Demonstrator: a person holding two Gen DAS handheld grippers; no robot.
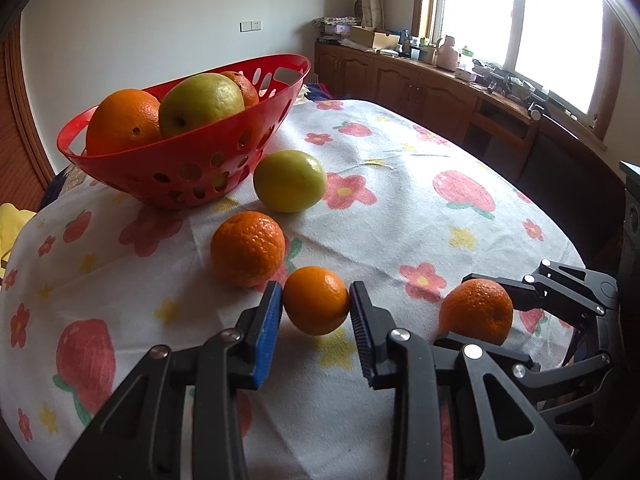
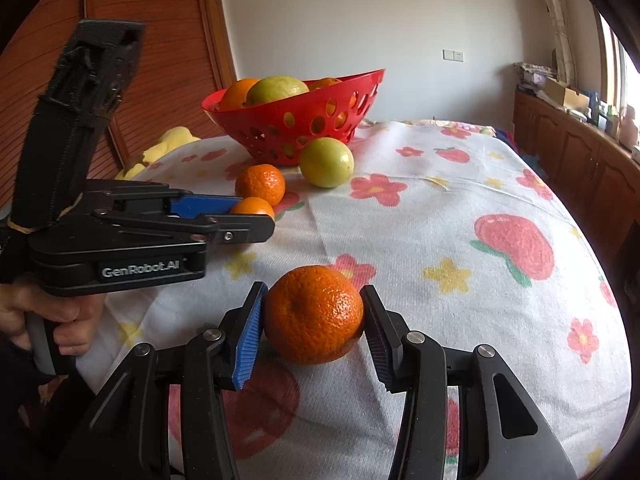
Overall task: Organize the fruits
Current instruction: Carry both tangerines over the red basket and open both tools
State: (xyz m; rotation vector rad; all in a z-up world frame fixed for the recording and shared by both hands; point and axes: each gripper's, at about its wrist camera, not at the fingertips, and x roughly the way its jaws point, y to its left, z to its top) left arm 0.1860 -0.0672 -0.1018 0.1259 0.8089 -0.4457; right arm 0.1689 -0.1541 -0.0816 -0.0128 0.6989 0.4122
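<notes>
The left tongs [image 1: 316, 300] are squeezed onto a small orange [image 1: 316, 300], one pad on each side of it. The right tongs [image 2: 314, 316] hold a bigger orange [image 2: 314, 314] the same way, with both pads pressed on its sides. Both fruits sit low, touching or just above the flowery cloth [image 1: 400, 208] that covers the desk. The red basket [image 1: 192, 184] stands at the far end of the cloth, ahead of both tongs and over to the left. It already has two oranges and a green fruit inside it. A green fruit [image 1: 290, 181] lies just beside the basket, and another orange [image 1: 248, 248] lies between that fruit and the left tongs. So these two loose fruits sit right on the way from the left tongs to the basket. The left tongs look nearer to the basket than the right tongs, so the left one can likely go first. I think each orange has to be lifted up over the loose fruits and over the basket's rim, then let go inside. Round fruit can roll, so a bump could send a loose one off the desk.
</notes>
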